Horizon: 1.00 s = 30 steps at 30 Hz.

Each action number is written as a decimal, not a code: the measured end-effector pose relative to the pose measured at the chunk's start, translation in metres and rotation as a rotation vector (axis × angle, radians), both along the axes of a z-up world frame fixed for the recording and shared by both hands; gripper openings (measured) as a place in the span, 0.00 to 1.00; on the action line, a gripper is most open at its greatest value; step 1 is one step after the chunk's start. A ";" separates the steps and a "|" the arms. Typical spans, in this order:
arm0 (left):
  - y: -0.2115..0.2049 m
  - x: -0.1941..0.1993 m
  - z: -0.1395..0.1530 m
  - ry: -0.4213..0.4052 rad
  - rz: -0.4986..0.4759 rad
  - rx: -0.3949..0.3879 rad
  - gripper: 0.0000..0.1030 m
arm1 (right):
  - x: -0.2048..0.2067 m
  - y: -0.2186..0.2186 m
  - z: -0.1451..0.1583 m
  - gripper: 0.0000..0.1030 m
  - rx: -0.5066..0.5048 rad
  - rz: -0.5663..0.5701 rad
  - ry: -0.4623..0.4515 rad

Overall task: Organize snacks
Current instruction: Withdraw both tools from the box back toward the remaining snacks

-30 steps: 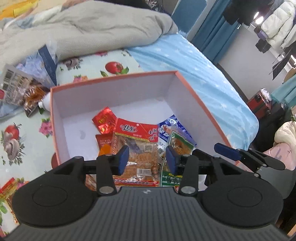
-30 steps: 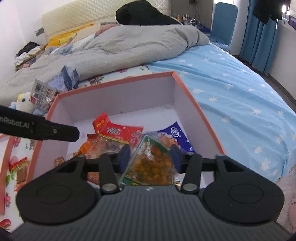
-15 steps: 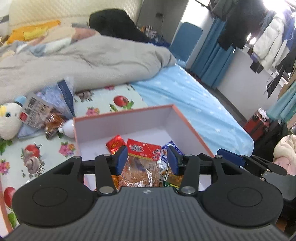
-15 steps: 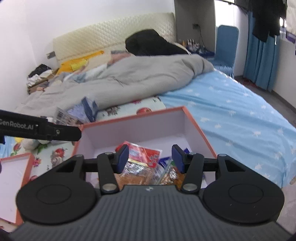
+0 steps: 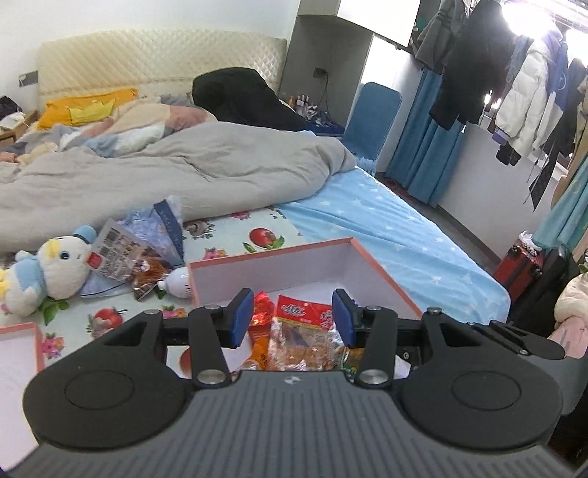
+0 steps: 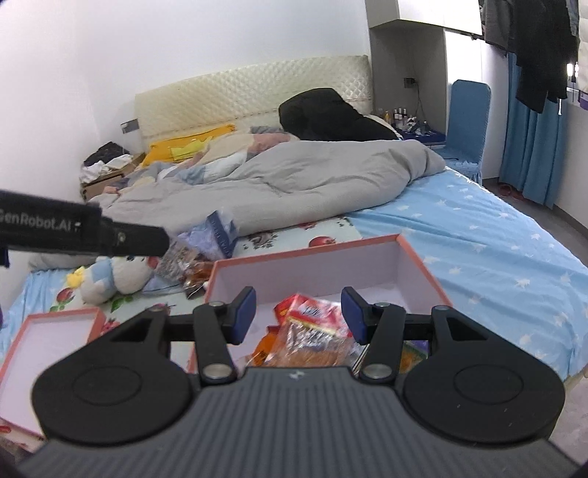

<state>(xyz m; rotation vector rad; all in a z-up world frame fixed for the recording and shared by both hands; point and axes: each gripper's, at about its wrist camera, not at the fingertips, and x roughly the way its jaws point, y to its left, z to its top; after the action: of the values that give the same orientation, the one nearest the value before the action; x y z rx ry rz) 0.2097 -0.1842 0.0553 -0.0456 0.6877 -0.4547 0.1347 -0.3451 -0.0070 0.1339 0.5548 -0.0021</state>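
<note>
Red-topped snack packet [image 5: 307,331] — long axis toward the box's [image 5: 279,270] far wall.

Left gripper [image 5: 292,318] open above snack packets [image 5: 303,331], pink-rimmed box [image 5: 294,264]

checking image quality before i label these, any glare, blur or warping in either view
Left wrist view: the window at top right is blown out behind the hanging coats; walls bow from the fisheye. Right wrist view: evenly lit, but the snack packets in the box are smeared by blur.
</note>
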 end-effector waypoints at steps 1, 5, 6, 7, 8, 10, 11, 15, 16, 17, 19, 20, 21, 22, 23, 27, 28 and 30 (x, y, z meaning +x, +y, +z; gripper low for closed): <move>0.004 -0.005 0.000 -0.005 0.004 0.003 0.51 | -0.003 0.004 0.000 0.52 -0.001 0.005 -0.002; 0.021 -0.019 0.000 0.000 0.020 -0.008 0.51 | -0.011 0.018 0.003 0.52 -0.010 0.033 -0.019; 0.027 -0.022 0.001 0.002 0.038 -0.023 0.51 | -0.013 0.022 0.005 0.52 -0.013 0.040 -0.024; 0.032 -0.024 0.002 0.002 0.045 -0.033 0.51 | -0.016 0.026 0.006 0.52 -0.013 0.050 -0.030; 0.036 -0.027 0.003 -0.001 0.047 -0.034 0.51 | -0.019 0.029 0.008 0.52 -0.010 0.063 -0.038; 0.042 -0.032 0.005 -0.014 0.055 -0.028 0.51 | -0.024 0.035 0.010 0.52 -0.002 0.080 -0.052; 0.047 -0.036 0.005 -0.018 0.060 -0.029 0.51 | -0.026 0.039 0.011 0.52 -0.004 0.087 -0.058; 0.059 -0.045 0.003 -0.017 0.079 -0.032 0.52 | -0.034 0.053 0.010 0.52 -0.042 0.112 -0.072; 0.061 -0.047 0.001 -0.017 0.088 -0.026 0.53 | -0.035 0.055 0.009 0.52 -0.038 0.118 -0.071; 0.065 -0.049 0.000 -0.018 0.098 -0.020 0.55 | -0.036 0.056 0.008 0.52 -0.035 0.122 -0.073; 0.072 -0.057 -0.004 -0.026 0.116 -0.010 0.59 | -0.039 0.062 0.007 0.52 -0.035 0.130 -0.080; 0.077 -0.061 -0.007 -0.027 0.127 -0.007 0.60 | -0.040 0.064 0.006 0.52 -0.035 0.136 -0.081; 0.081 -0.064 -0.009 -0.027 0.136 -0.006 0.60 | -0.041 0.067 0.004 0.52 -0.033 0.147 -0.077; 0.085 -0.066 -0.011 -0.026 0.145 -0.005 0.61 | -0.041 0.068 0.001 0.52 -0.024 0.161 -0.072; 0.089 -0.070 -0.014 -0.025 0.156 -0.004 0.62 | -0.042 0.071 -0.001 0.53 -0.016 0.169 -0.067; 0.106 -0.081 -0.027 -0.012 0.202 0.000 0.65 | -0.048 0.083 -0.007 0.66 -0.037 0.203 -0.077; 0.111 -0.084 -0.030 -0.009 0.211 0.000 0.67 | -0.051 0.086 -0.008 0.66 -0.039 0.213 -0.087; 0.118 -0.090 -0.037 -0.003 0.227 0.014 0.68 | -0.054 0.091 -0.010 0.66 -0.034 0.223 -0.092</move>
<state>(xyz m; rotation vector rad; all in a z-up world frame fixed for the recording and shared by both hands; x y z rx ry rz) 0.1195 -0.0661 0.0187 -0.1091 0.6740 -0.2320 0.0807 -0.2543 -0.0170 0.0383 0.4756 0.2108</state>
